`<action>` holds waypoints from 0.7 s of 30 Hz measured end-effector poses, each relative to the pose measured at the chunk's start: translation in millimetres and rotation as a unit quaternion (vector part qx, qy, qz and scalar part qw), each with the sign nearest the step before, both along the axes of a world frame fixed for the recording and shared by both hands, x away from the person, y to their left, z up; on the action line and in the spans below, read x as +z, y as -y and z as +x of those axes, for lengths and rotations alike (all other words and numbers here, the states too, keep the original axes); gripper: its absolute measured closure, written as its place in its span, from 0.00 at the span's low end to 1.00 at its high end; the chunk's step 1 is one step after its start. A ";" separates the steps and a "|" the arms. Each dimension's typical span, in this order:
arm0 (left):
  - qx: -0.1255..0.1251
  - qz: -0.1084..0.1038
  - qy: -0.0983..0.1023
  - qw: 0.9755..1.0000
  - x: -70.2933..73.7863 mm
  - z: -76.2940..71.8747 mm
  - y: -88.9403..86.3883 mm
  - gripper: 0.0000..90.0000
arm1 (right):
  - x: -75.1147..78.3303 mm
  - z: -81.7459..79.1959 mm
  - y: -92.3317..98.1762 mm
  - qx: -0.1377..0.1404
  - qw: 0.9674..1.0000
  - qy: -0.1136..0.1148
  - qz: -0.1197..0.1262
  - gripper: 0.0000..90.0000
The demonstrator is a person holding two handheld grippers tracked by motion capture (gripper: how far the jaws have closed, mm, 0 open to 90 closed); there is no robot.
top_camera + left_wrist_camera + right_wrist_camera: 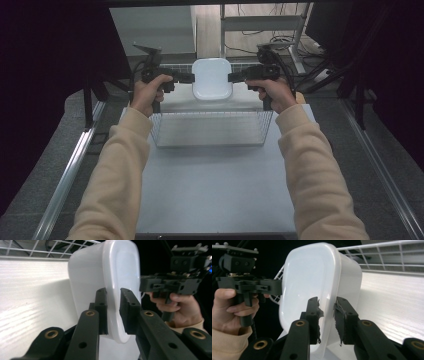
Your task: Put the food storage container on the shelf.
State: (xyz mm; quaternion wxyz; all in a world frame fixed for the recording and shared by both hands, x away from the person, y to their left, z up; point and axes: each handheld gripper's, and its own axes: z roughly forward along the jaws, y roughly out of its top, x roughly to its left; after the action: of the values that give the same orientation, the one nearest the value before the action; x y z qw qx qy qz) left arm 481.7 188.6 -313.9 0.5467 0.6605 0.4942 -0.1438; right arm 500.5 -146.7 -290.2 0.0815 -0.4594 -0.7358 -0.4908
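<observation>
A white plastic tub [212, 79] with rounded corners hangs level between my two grippers, over the far end of a wire basket [210, 114]. My left gripper [192, 77] grips its left rim, and in the left gripper view the black jaws [113, 300] straddle the tub's rim [125, 270] with a pad on each side. My right gripper [231, 77] does the same on the right rim; in its own view [327, 307] the worn pads pinch the tub's wall [312, 272]. Each gripper view also shows the other hand and its gripper beyond the tub.
The wire basket stands on a pale grey table [215, 190], its white floor bare beneath the tub. Metal rails [70, 170] run along both table sides. Dark curtains [45, 75] hang left and right, with cables and a frame behind the table.
</observation>
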 end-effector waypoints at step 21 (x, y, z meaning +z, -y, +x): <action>0.027 -0.022 -0.024 0.999 -18.6 20.2 -0.7 0.67 | -14.2 20.6 -2.2 -0.050 0.994 -0.080 0.046 0.56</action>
State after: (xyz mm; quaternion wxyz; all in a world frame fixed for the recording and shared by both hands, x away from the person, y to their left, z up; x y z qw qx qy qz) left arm 501.9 189.4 -332.5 0.5527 0.6312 0.5216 -0.1552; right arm 521.0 -144.5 -304.4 0.1368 -0.5296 -0.6792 -0.4894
